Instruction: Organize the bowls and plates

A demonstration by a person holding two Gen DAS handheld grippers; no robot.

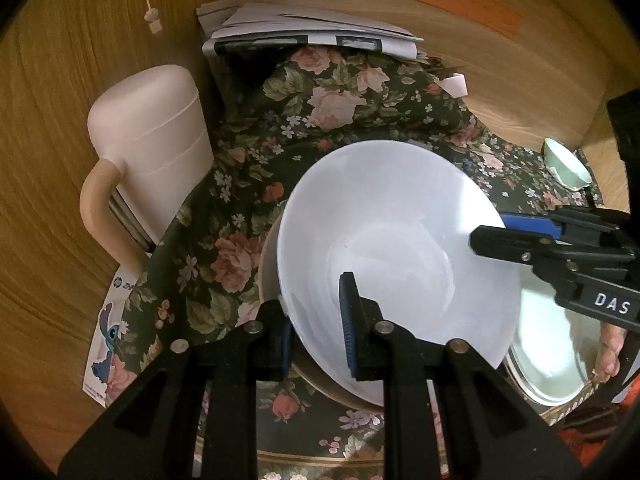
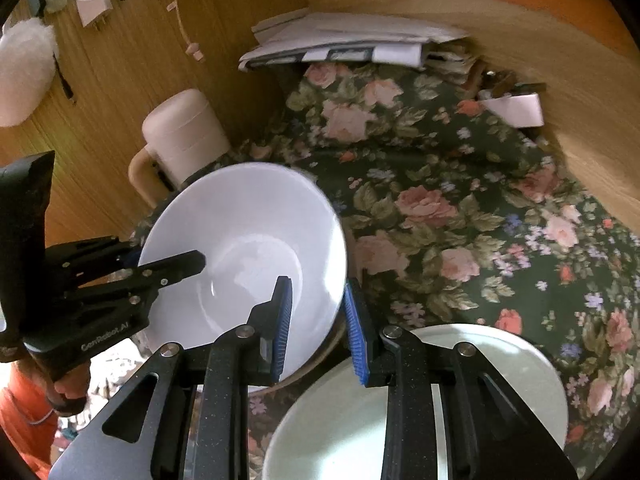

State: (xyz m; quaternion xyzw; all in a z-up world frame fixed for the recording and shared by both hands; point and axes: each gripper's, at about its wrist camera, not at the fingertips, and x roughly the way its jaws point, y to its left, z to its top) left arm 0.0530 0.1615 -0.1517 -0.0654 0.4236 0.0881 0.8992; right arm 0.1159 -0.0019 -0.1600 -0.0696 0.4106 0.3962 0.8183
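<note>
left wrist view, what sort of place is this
Probably a home desk or table nook: a floral tablecloth, wood-panel walls with sticky notes, and a paper pile in the corner.

right gripper [image 1: 502, 232] — label "DAS" | left gripper [image 2: 192, 262] — print "GenRobot.AI"

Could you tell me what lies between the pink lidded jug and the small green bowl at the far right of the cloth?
The large white bowl, gripped by both grippers, sits between the pink lidded jug and the small green bowl, with floral cloth around it, in the left wrist view.
</note>
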